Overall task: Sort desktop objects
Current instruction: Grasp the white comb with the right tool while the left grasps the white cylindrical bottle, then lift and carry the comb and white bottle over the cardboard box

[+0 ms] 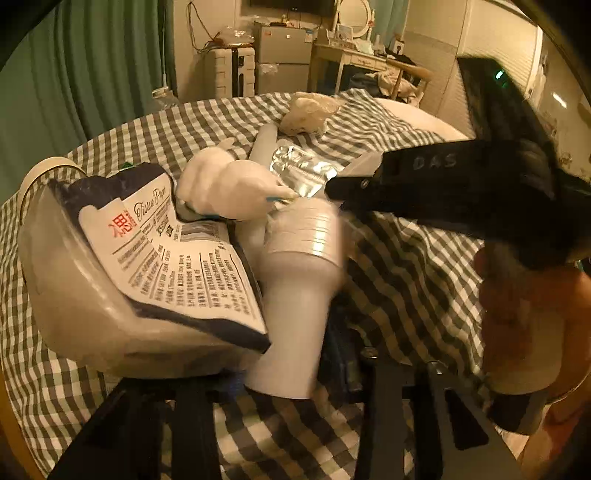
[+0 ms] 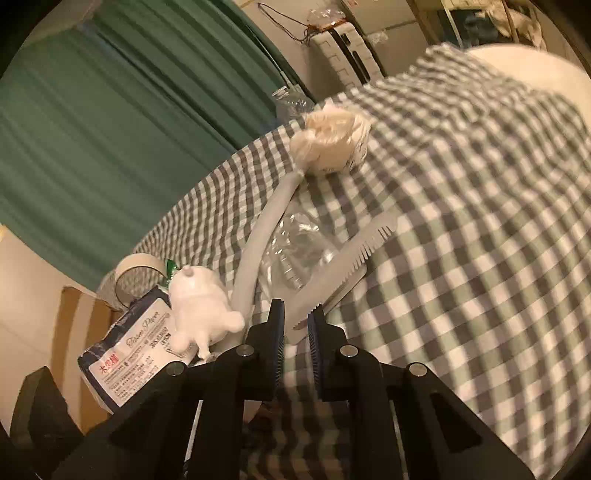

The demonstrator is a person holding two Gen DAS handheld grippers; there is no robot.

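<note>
Right tongs (image 2: 297,319) pinch white comb (image 2: 354,254) beside tissue pack (image 2: 129,354). Left tongs' tips hidden behind white bottle (image 1: 295,295); grip unclear.

We see a warm, yellowish light over a room where green curtains (image 1: 92,66) hang in folds from nine to eleven o'clock, with a cream wall beside them. At twelve o'clock a small grey fridge (image 1: 282,55) stands by a white suitcase (image 1: 231,72), and toward one o'clock a wooden dressing table (image 1: 360,61) carries a round mirror (image 1: 356,14). At two o'clock we make out a pale slatted wardrobe door (image 1: 517,66), and from the right wrist view a brown cardboard box (image 2: 79,332) at eight o'clock.
</note>
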